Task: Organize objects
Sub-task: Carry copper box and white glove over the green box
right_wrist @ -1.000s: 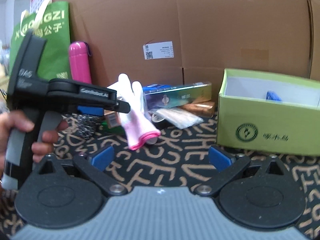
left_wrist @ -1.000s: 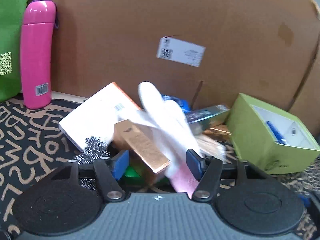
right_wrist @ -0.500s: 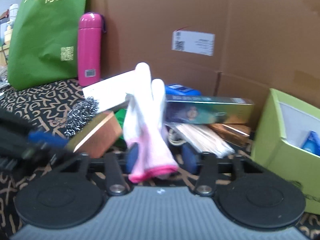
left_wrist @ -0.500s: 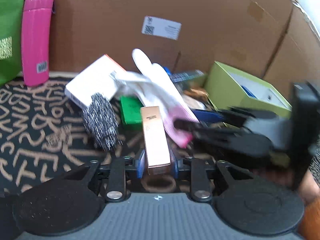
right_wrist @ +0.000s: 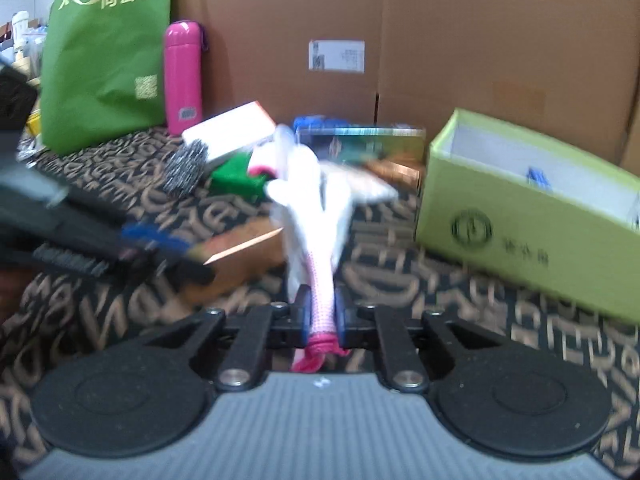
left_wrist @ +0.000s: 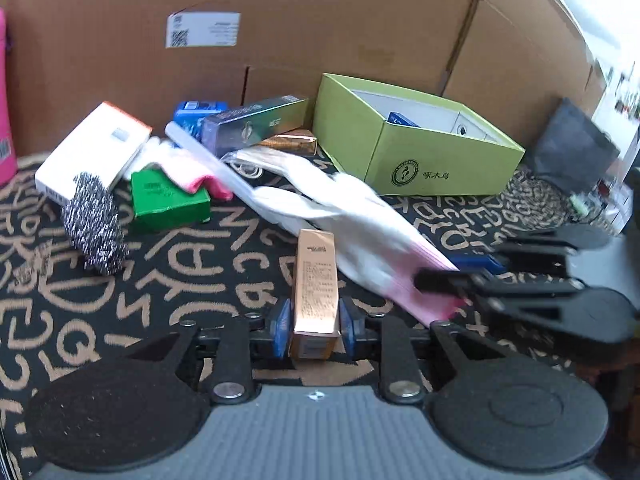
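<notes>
Both grippers (left_wrist: pixel 313 330) (right_wrist: pixel 322 318) around items.

Readable text, not much tbh

Green bag (right_wrist: pixel 106 52) says "向公子" with latin letters like "X GO GZI" above, partly covered. Lime box (left_wrist: pixel 416 148) has a round logo plus "啄木鸟". The cardboard's white label (left_wrist: pixel 203 30) is too blurry.

- It looks like a storage or packing corner of a home or small workroom; which of these cannot be told.
- Big cardboard boxes (right_wrist: pixel 440 40) form the whole backdrop, one bearing a printed shipping label (right_wrist: pixel 336 56).
- A letter-patterned cloth (left_wrist: pixel 180 272) covers the surface.
- Small retail goods lie heaped on it: a green shopping bag (right_wrist: pixel 104 52), a pink flask (right_wrist: pixel 183 76), a lime-green open box (left_wrist: pixel 416 148), a steel scourer (left_wrist: pixel 94 228).
</notes>
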Demonstrator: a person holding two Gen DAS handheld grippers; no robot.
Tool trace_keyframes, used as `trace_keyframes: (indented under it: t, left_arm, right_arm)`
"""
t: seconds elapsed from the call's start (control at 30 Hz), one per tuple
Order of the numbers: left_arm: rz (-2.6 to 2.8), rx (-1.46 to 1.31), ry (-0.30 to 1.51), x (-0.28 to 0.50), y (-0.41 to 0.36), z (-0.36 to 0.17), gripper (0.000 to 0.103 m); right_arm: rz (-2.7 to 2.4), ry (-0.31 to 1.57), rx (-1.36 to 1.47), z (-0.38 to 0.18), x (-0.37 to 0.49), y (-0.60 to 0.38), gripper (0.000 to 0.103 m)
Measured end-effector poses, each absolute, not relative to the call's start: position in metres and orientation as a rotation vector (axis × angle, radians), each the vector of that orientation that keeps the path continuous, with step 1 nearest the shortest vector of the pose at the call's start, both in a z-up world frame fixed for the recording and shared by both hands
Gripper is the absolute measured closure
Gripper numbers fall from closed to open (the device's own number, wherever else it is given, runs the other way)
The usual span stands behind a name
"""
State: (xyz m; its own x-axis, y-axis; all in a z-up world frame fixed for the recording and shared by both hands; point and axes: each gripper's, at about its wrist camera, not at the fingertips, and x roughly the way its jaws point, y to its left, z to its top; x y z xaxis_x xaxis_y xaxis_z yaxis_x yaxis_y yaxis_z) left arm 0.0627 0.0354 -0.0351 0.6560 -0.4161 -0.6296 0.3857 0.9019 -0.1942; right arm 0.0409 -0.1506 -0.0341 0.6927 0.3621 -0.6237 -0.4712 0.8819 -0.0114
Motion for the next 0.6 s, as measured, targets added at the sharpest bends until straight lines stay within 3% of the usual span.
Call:
trace_keyframes:
  t: [0.07, 0.13, 0.2, 0.27, 0.6]
  left_arm:
    - [-0.430, -0.023, 0.720, 0.066, 0.031, -0.034, 0.059]
    - [-0.424, -0.027, 0.702, 0.070, 0.029, -0.034, 0.051]
    - [-0.425, -0.030, 0.705, 0.077, 0.026, -0.032, 0.054]
    - [-0.452, -0.011, 0.717, 0.082, 0.020, -0.032, 0.069]
    - [-0.425, 0.030, 0.767, 0.087, 0.013, -0.046, 0.071]
  right_arm:
    - [0.457, 0.648, -0.190, -0.035, 0.038, -0.151, 0.069]
    - [0.426, 0.620, -0.209, -0.034, 0.041, -0.148, 0.060]
    - [0.416, 0.596, -0.206, -0.033, 0.047, -0.146, 0.060]
    - [0.407, 0.598, -0.187, -0.034, 0.056, -0.146, 0.060]
    - [0.404, 0.636, -0.183, -0.049, 0.066, -0.142, 0.054]
